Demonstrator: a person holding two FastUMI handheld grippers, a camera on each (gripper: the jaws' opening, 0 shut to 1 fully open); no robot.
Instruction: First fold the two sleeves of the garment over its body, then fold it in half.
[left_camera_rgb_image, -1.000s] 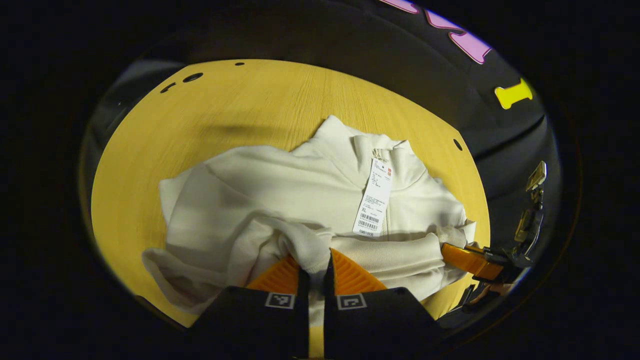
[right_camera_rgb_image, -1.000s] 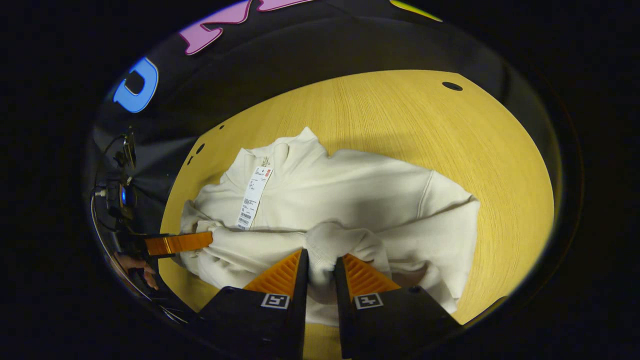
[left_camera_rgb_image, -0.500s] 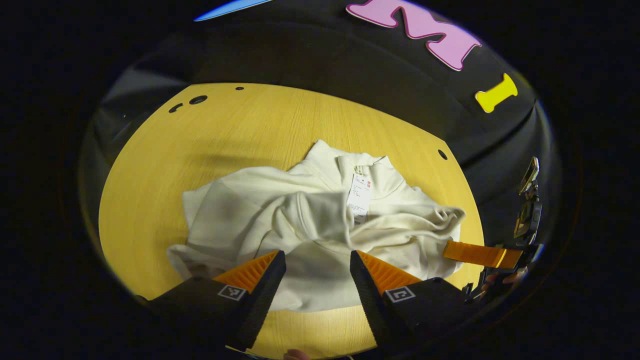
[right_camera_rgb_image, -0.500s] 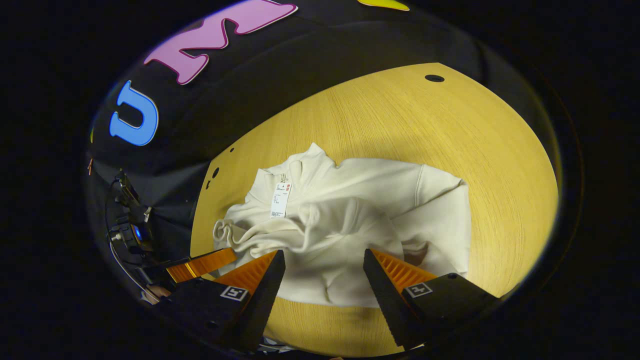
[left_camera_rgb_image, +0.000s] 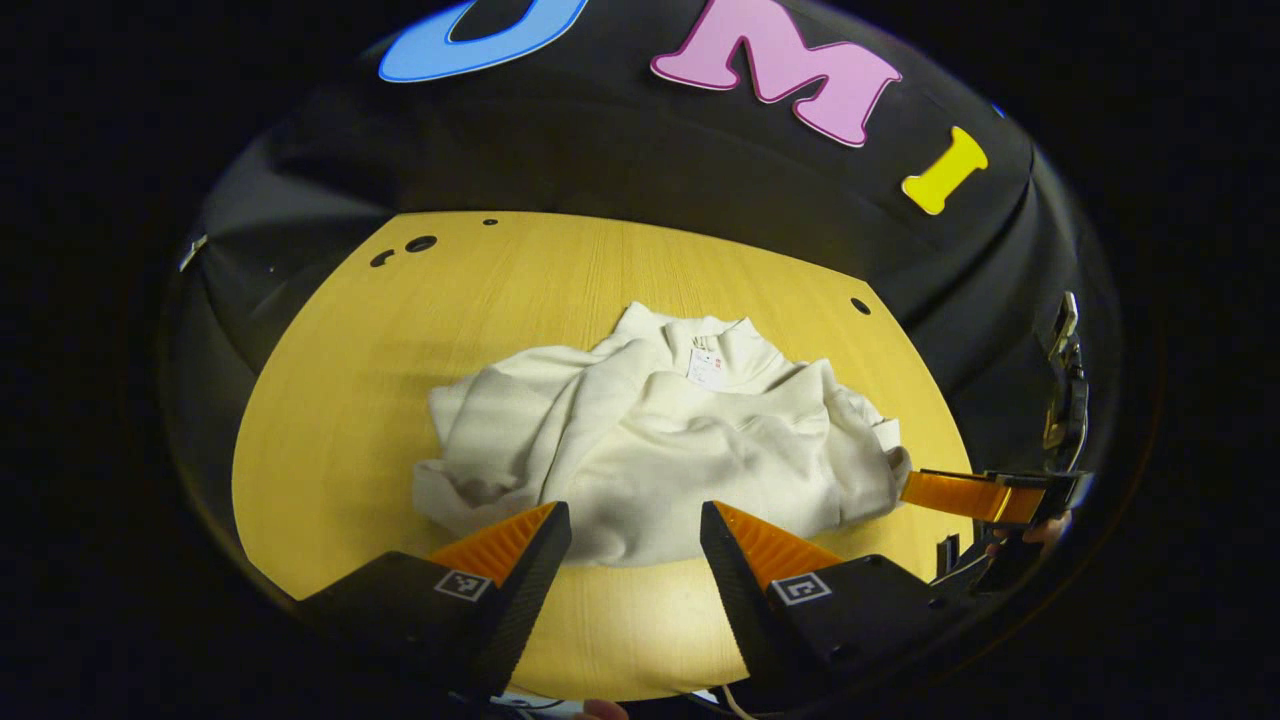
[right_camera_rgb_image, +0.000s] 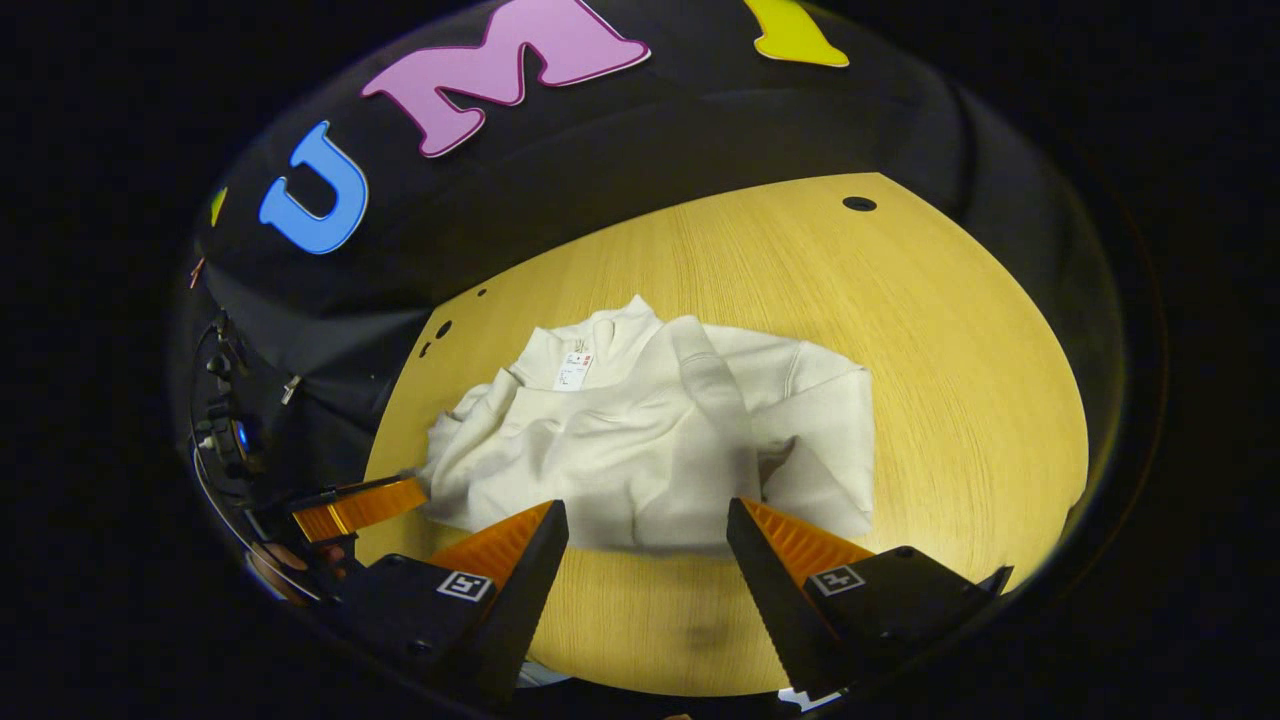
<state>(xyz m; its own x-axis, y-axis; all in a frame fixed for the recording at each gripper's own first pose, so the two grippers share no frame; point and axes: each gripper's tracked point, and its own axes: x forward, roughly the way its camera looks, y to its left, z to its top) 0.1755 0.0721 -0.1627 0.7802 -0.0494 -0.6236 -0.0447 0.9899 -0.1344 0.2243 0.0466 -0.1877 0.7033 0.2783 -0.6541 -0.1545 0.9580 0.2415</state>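
Centrally, in both views, a cream-white garment lies bunched on a yellow wood-grain table; its collar points toward the top of the frame, a paper hang tag shows at the neck, and a sleeve lies folded across the body, seen in the right gripper view. Table surface: pale yellow laminate with fine straight grain, rounded outline, small dark round holes near the upper left edge in the left gripper view and one hole at the upper right in the right gripper view. Room: black cloth booth wall behind the table, filling the upper part of each view; a dark stand with cabling and a small blue light at the left edge of the right gripper view. Left gripper: jaws spread wide, holding nothing, at the bottom centre just short of the garment's near hem. Right gripper: jaws likewise spread apart, empty, at the bottom centre before the hem; its finger also appears at the right of the left gripper view beside the garment's edge.
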